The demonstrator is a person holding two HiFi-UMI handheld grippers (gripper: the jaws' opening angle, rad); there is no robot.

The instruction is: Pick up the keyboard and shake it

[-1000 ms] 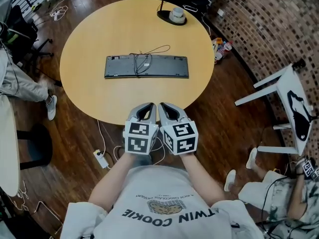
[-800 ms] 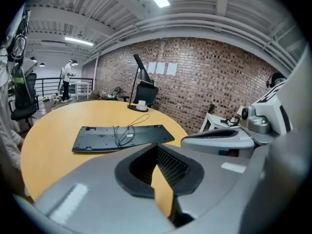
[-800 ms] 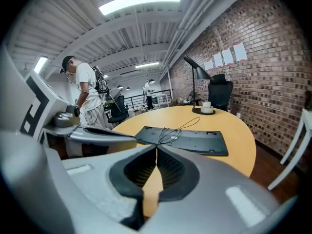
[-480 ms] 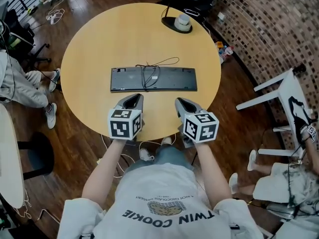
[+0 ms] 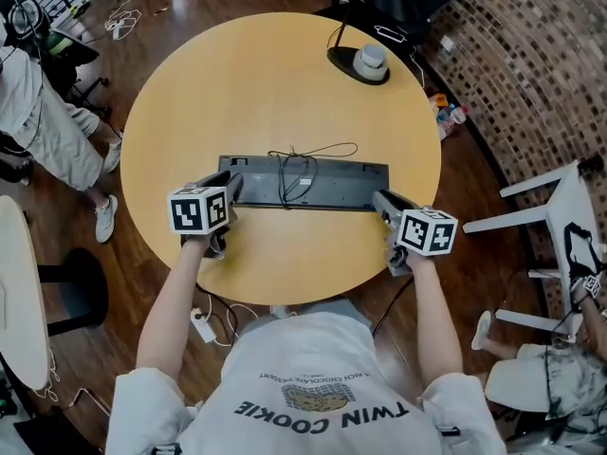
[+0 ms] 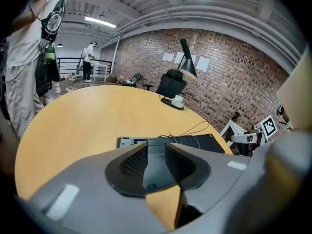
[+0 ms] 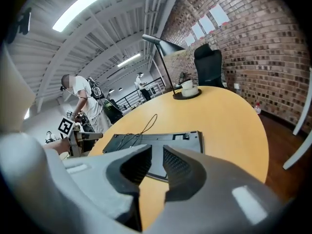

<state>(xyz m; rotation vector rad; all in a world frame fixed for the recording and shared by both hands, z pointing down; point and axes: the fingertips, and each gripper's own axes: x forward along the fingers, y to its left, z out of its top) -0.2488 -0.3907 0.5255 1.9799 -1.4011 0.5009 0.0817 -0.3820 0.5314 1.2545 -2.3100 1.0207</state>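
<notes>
Left claw (image 5: 230, 186) sits at the left end of the keyboard (image 5: 327, 186), and right claw (image 5: 381, 198) at its right end. Both have just been opening; each pair of jaws stands a narrow gap apart, gripping nothing, with the keyboard's edge just ahead. It lies flat on the round counter (image 5: 266, 83), its cable (image 5: 302, 164) looped on top.

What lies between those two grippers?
The keyboard, cable on top, in the head view. Left gripper and right gripper jaws have just been opening, nothing between them.
</notes>
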